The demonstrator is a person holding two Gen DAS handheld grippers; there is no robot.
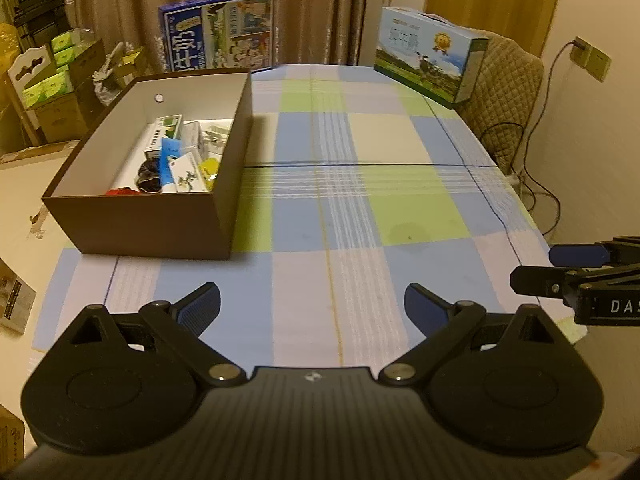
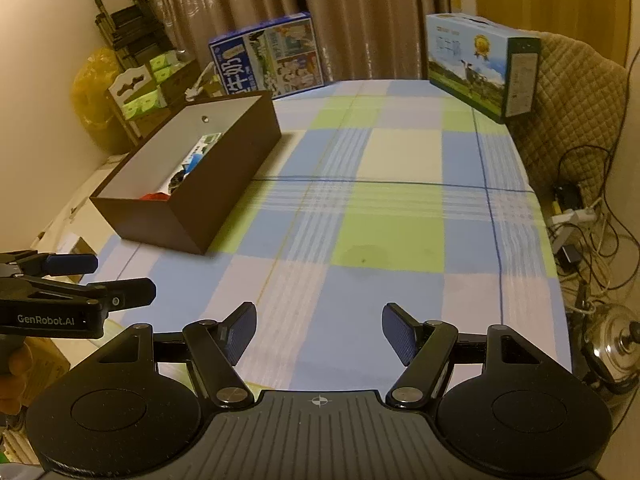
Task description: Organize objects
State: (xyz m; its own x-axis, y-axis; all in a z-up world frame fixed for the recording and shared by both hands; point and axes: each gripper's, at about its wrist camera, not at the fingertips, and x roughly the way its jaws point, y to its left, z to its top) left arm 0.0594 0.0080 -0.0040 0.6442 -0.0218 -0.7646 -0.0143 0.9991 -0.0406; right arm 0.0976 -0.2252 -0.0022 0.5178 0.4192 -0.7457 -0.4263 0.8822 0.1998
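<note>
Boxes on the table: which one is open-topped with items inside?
The brown box on the checked tablecloth; it holds small items. The dark blue carton and light blue carton at the far edge stand closed.

The left wrist camera sat just behind its own left gripper [image 1: 312, 304], looking forward and steeply down over the near end of the checked tablecloth [image 1: 360, 216] toward the curtains [image 1: 304, 8]. The right wrist camera did likewise from beside it, behind the right gripper [image 2: 319, 326]. Both views shared the tablecloth, the brown box [image 1: 160, 220] at left, and two cartons at the far edge — and each caught the other gripper at its frame's side.
</note>
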